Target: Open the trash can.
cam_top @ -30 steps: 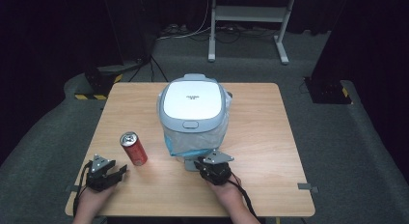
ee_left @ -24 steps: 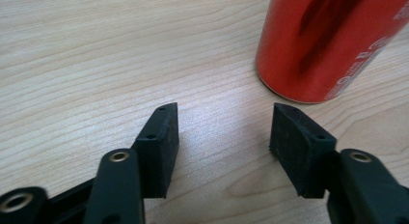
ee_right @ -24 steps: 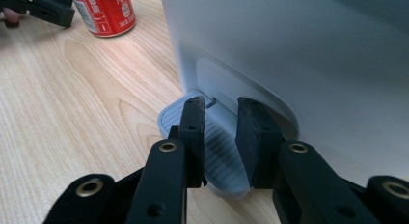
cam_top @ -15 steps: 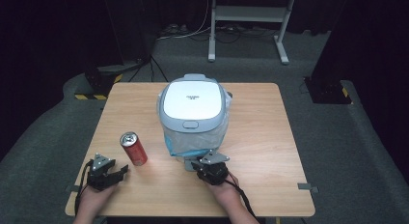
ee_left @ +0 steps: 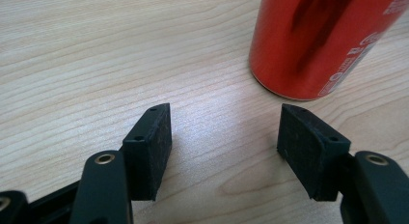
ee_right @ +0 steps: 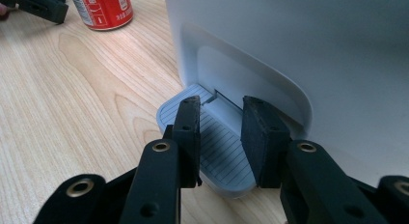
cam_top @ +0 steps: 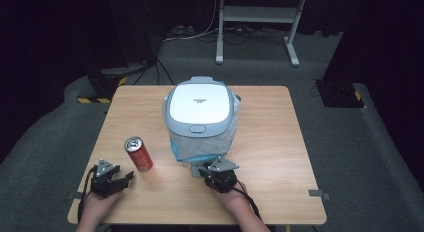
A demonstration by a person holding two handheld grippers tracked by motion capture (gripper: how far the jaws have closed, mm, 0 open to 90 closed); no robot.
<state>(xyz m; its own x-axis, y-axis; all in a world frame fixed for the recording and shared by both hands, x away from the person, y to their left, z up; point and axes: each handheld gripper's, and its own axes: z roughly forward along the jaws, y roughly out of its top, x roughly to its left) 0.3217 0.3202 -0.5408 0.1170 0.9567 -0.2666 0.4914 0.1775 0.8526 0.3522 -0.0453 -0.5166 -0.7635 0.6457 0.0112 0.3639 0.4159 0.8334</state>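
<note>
Standing upright at the table's (cam_top: 280, 142) middle, a white pedal bin (cam_top: 200, 117) has its lid shut and pedal (ee_right: 212, 137) facing the person. The right gripper (ee_right: 219, 137), jaws slightly parted, hovers over that pedal. The left gripper (ee_left: 224, 137), spread wide, rests near an upright red can (ee_left: 318, 40).

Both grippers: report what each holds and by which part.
Nothing is held. The left gripper is open short of the can; the right gripper is open over the bin's pedal.
</note>
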